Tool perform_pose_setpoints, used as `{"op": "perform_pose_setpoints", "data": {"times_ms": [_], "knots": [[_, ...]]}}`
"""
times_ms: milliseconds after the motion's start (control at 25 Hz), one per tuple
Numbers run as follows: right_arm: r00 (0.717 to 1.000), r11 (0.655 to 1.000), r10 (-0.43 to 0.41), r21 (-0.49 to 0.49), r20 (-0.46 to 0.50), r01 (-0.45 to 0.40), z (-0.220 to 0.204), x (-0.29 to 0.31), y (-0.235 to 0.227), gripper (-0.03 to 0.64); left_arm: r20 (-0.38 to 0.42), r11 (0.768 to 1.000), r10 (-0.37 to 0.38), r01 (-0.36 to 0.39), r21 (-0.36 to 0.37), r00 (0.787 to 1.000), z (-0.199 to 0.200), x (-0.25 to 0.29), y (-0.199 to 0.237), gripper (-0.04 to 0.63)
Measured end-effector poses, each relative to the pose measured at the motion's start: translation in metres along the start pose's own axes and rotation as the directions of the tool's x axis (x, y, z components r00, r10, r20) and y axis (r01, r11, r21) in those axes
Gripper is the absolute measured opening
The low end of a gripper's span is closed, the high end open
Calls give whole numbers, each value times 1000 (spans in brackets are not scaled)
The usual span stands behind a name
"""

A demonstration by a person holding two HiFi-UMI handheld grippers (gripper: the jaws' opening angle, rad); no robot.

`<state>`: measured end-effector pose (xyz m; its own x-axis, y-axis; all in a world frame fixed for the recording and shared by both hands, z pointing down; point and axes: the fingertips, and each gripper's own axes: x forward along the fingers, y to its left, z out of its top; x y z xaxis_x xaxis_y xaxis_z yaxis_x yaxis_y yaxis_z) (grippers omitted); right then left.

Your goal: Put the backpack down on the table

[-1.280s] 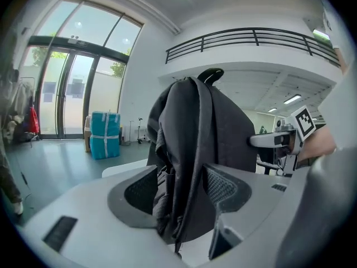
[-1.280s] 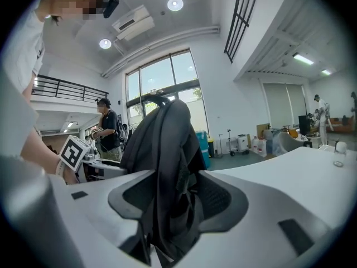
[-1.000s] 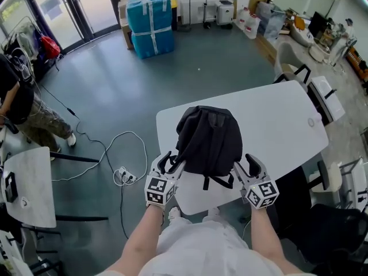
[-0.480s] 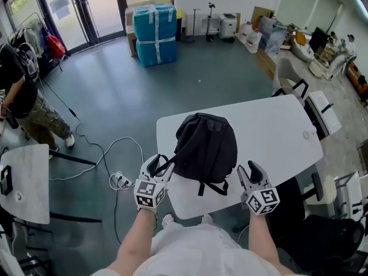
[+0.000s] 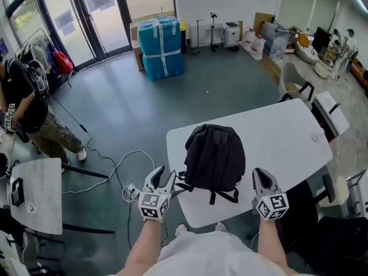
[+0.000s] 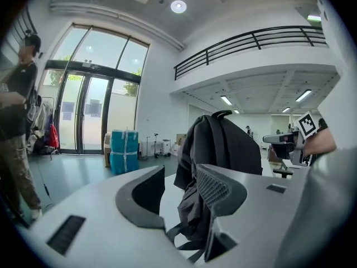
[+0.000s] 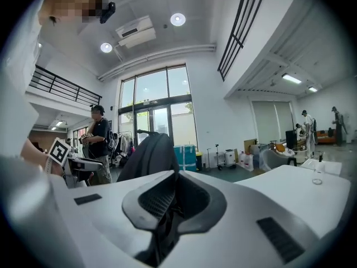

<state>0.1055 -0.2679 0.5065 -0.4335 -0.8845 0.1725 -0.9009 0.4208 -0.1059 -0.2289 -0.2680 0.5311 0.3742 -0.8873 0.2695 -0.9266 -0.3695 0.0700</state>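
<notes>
Backpack (image 5: 214, 156): matt blk cloth. Table (image 5: 287, 131): smooth white top, semi-matt. Floor (image 5: 144, 108): grey, slight gloss.

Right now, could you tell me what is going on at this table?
The backpack stands on the table. A person at the near edge holds a gripper on each side of it. The left gripper has its jaws apart and closing, gripping nothing, with the backpack's straps just ahead of it. The right gripper is closing, its jaws almost together and empty, clear of the backpack.
</notes>
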Motion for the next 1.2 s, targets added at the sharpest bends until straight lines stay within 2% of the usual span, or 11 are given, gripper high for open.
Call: {"op": "perform_pose_setpoints", "data": {"times_ms": [80,160,240,480,760,1200], "knots": [[1000,1000,-7,-15,11,7,4,1,1,24,13,1000,15,-16,14,1000,8,1,3,162],[1000,1000,-9,-25,21,10,8,4,2,20,25,999,27,-27,27,999,15,3,5,94],[1000,999,-9,-31,21,10,11,5,2,20,29,999,27,-28,33,999,19,5,5,74],[1000,997,6,-70,-17,-7,14,5,3,18,28,999,27,-28,17,999,17,8,1,72],[1000,998,-10,-54,5,10,18,7,-7,18,23,999,-3,2,37,1000,20,19,-9,72],[1000,999,15,-46,9,-14,15,15,3,17,20,999,-26,25,47,999,29,28,-11,72]]}}
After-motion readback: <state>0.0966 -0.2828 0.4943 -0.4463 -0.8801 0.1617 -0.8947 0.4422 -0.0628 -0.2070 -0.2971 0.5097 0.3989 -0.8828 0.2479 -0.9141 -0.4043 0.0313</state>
